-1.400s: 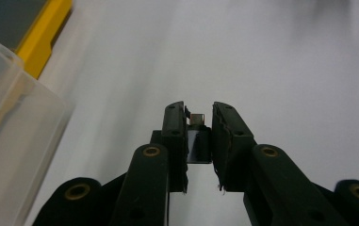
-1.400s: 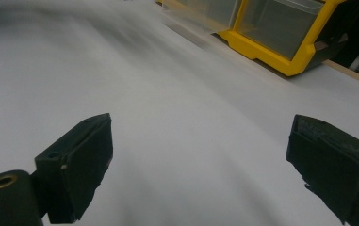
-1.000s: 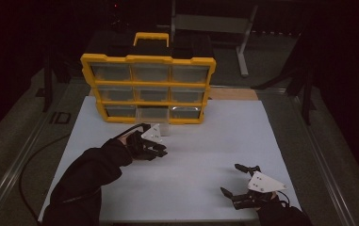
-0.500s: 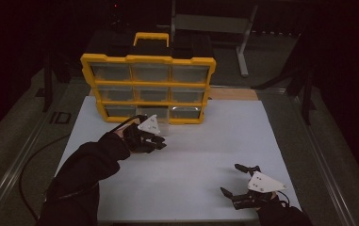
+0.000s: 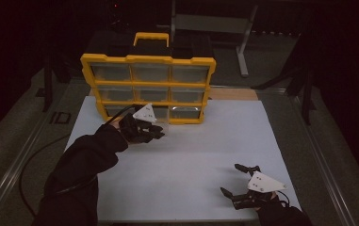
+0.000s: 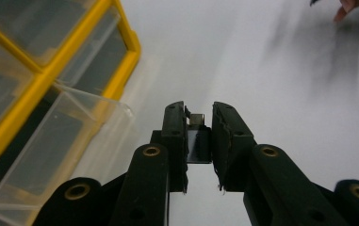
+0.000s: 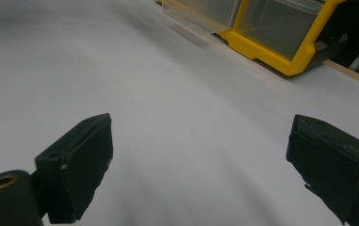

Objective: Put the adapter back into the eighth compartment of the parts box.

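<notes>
Yellow organiser [image 5: 148,87]: your left gripper [image 6: 199,123], jaws clenched on a small dark part [image 6: 197,140], hovers just before its pulled-out clear drawer [image 6: 50,146]; centre above it before letting go. Right gripper [image 5: 240,180] gapes, idle.

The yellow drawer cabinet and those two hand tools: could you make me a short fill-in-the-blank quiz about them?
1. The left tool is shut on a small ____ part.
2. The right tool has its jaws wide ____.
3. The cabinet frame is coloured ____.
4. A clear drawer near the left tool is pulled ____.

Missing words: dark; open; yellow; out
</notes>
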